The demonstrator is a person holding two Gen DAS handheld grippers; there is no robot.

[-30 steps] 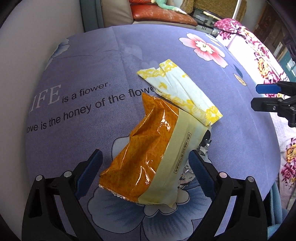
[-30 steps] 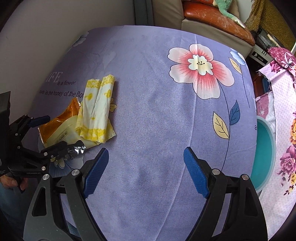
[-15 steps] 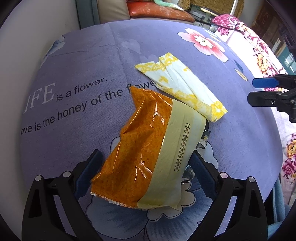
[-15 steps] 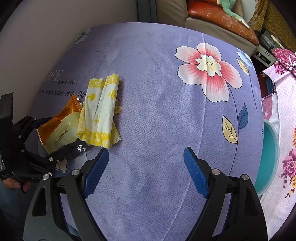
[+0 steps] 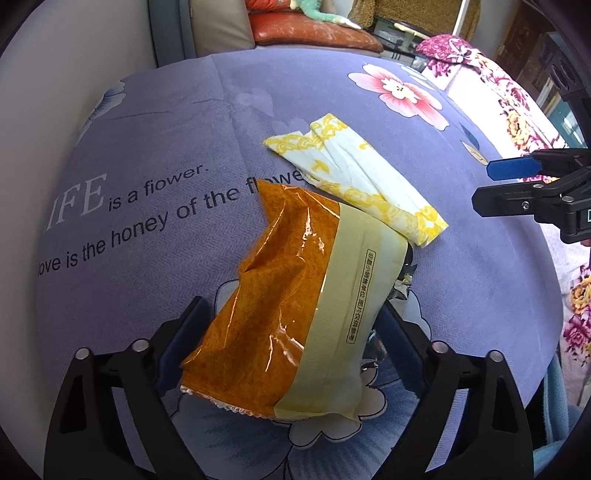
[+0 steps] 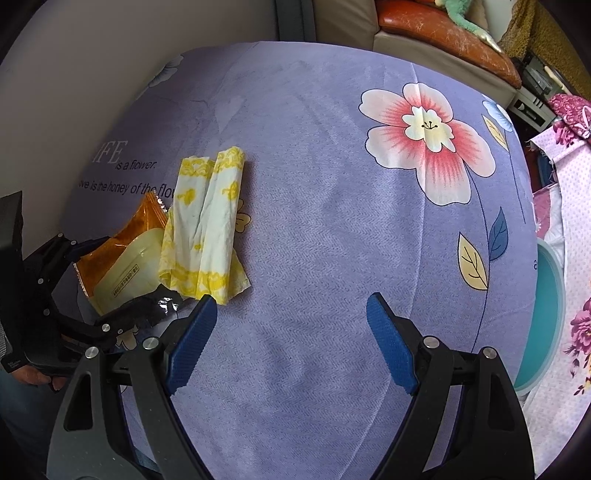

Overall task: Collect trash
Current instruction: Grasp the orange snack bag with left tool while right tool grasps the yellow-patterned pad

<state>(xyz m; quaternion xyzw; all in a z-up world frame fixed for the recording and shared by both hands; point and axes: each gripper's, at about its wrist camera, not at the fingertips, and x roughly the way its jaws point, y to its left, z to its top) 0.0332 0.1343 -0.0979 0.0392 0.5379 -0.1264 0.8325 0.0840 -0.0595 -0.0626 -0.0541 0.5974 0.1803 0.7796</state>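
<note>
An orange and pale-yellow snack wrapper (image 5: 295,314) lies on the purple flowered tablecloth (image 5: 147,147). My left gripper (image 5: 291,350) is open, with its two fingers on either side of the wrapper's near end. A crumpled foil scrap (image 5: 400,280) sticks out from under the wrapper's right edge. A folded white and yellow napkin (image 5: 358,177) lies just beyond the wrapper. My right gripper (image 6: 291,343) is open and empty over bare cloth, right of the napkin (image 6: 207,229) and the wrapper (image 6: 125,258).
The table's right edge drops off to a teal bin (image 6: 546,325) and pink flowered fabric (image 6: 576,229). A sofa with a red-brown cushion (image 6: 443,33) stands behind the table. A pale wall (image 5: 74,74) runs along the left side.
My left gripper has moved forward, so its fingers now straddle the wrapper's near end. My right gripper has shifted a little toward the napkin. Both stay open.
</note>
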